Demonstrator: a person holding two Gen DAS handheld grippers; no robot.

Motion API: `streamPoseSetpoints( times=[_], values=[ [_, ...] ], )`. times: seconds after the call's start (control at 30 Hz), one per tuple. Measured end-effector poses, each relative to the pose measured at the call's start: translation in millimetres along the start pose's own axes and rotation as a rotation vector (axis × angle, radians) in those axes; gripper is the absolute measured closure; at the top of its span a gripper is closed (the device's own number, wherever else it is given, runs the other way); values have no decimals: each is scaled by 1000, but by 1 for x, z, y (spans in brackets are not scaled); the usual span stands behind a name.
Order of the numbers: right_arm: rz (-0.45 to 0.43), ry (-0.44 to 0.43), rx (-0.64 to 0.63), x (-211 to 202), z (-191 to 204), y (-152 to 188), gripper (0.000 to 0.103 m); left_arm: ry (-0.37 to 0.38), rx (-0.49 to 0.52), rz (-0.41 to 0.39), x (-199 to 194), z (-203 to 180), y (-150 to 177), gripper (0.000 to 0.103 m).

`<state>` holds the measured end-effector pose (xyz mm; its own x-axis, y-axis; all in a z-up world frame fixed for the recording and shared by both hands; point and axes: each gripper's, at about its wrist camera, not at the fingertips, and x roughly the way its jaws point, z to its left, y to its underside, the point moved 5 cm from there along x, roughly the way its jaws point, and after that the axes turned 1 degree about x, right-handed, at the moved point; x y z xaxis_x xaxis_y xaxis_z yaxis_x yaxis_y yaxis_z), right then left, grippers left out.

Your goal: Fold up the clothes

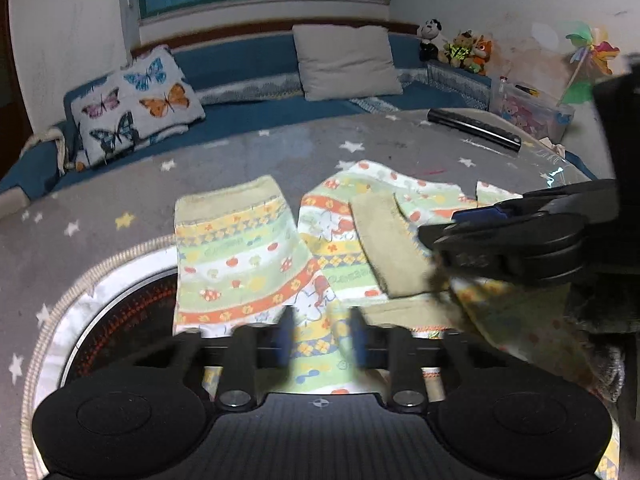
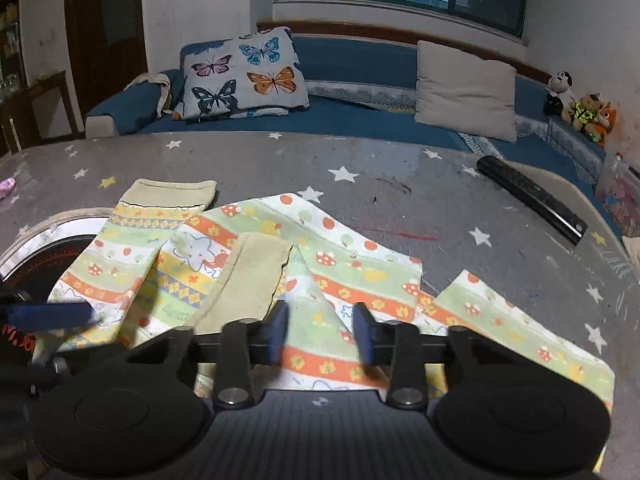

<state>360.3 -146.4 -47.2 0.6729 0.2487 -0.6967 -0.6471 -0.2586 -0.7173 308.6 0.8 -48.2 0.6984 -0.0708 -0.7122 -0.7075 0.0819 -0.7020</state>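
A small child's garment point(image 1: 248, 256), pale green with orange, yellow and white patterned bands and beige cuffs, lies crumpled on the grey star-print table; it also shows in the right wrist view point(image 2: 360, 280). One beige cuff point(image 1: 388, 240) is folded onto the middle point(image 2: 252, 276). My left gripper point(image 1: 322, 334) hovers over the garment's near edge, jaws apart and empty. My right gripper point(image 2: 320, 332) is over the garment's near middle, jaws apart and empty. The right gripper also shows at the right of the left wrist view point(image 1: 520, 236).
A black remote point(image 1: 474, 130) lies at the table's far right. A round rimmed opening with a dark disc point(image 1: 120, 320) sits at the near left under the garment. Behind is a blue sofa with a butterfly cushion point(image 2: 244, 76), a beige cushion point(image 2: 466, 90) and plush toys point(image 1: 460, 50).
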Motion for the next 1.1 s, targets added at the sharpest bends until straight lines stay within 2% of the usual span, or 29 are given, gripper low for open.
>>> streamPoseSetpoints(
  times=[0.1,0.33,0.53,0.83,1.1],
  values=[
    [-9,18,17,-7,-6,2,95,-10,-23,-3,-4,8,5,98],
    [-52,92,47,-45,-29,8,97,-60,-83,-66,-40,27,14,101],
    [-102,145,118,-99,-64,26,98,-114,-136,-115,-83,51,30,102],
    [-146,278,189,-182,-115,88,98,-154,-237,-139,-140,79,80,102],
    [-128,341,306,-224,-142,153,98,-157,-315,-147,-183,81,127,102]
  ],
)
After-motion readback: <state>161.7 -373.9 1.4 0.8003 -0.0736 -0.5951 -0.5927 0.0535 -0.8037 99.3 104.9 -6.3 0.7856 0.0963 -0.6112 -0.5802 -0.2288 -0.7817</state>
